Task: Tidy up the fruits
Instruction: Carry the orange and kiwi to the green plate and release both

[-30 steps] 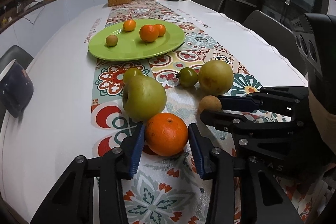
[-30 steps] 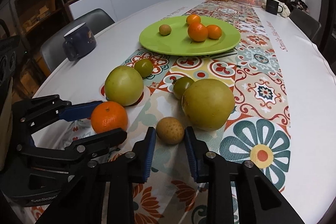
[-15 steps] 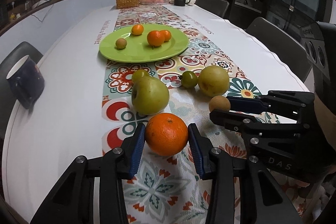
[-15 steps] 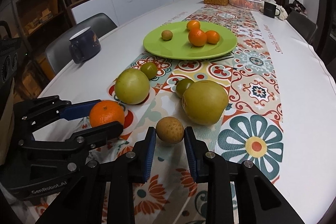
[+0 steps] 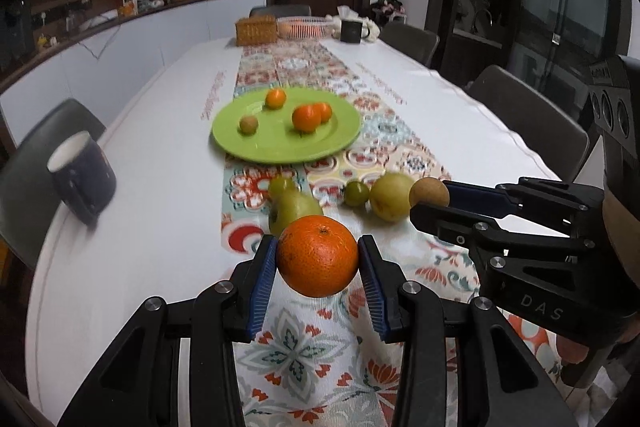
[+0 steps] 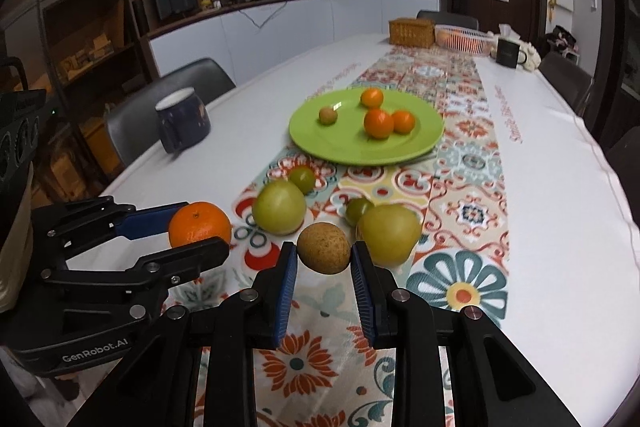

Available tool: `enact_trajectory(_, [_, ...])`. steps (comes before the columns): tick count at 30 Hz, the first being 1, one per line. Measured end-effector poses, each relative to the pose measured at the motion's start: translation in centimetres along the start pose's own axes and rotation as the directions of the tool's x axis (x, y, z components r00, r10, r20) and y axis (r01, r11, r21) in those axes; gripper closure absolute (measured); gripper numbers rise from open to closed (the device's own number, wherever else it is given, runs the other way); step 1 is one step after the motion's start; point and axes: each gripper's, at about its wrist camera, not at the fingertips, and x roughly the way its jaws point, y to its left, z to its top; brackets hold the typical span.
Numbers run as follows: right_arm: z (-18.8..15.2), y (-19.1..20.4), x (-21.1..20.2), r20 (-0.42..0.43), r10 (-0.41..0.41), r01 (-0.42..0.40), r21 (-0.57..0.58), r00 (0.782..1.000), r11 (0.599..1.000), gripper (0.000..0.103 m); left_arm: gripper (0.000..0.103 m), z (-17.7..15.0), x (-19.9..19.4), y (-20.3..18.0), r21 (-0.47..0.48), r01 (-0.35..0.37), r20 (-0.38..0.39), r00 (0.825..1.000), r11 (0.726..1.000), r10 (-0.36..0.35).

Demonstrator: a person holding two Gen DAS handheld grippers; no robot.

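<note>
My left gripper (image 5: 318, 257) is shut on a large orange (image 5: 317, 255) and holds it above the patterned runner; it also shows in the right wrist view (image 6: 199, 225). My right gripper (image 6: 324, 255) is shut on a small brown round fruit (image 6: 324, 247), lifted off the table, seen too in the left wrist view (image 5: 429, 191). A green plate (image 5: 280, 147) farther along the runner holds three small oranges (image 5: 306, 117) and a small brown fruit (image 5: 248, 125). A green apple (image 6: 279, 207), a yellow-green pear (image 6: 390, 235) and two small green fruits (image 6: 303, 177) lie on the runner.
A dark blue mug (image 5: 82, 181) stands at the table's left edge, with a grey chair (image 6: 176, 83) behind it. A wicker box (image 5: 256, 31), a white basket (image 5: 302, 27) and a black mug (image 5: 351, 30) stand at the far end. Chairs (image 5: 532, 115) line the right side.
Both grippers have risen off the table with their fruits, the orange in the left and the brown fruit in the right. The other fruits have not moved.
</note>
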Motion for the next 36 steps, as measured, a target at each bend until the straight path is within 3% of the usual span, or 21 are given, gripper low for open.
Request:
enact_trajectory(11, [3.3, -0.6, -2.1, 0.100, -0.008, 0.007, 0.004, 0.995, 1.000, 0.074, 0.062, 3.8, -1.6, 0.1, 0.028, -0.030, 0.097, 0.995, 0.999, 0.027])
enact_trajectory(19, [7.2, -1.2, -1.2, 0.137, -0.019, 0.022, -0.022, 0.990, 1.000, 0.074, 0.062, 7.2, -0.7, 0.8, 0.056, -0.039, 0.129, 0.991, 0.998, 0.031])
enact_trajectory(28, [11.6, -3.1, 2.4, 0.115, -0.014, 0.015, -0.013, 0.993, 1.000, 0.074, 0.062, 11.2, 3.4, 2.5, 0.055, -0.062, 0.120, 0.991, 0.997, 0.055])
enact_trajectory(36, [14.4, -5.1, 7.1, 0.058, -0.001, 0.001, 0.009, 0.998, 1.000, 0.074, 0.062, 14.1, 8.5, 4.7, 0.031, -0.045, 0.066, 0.997, 0.998, 0.043])
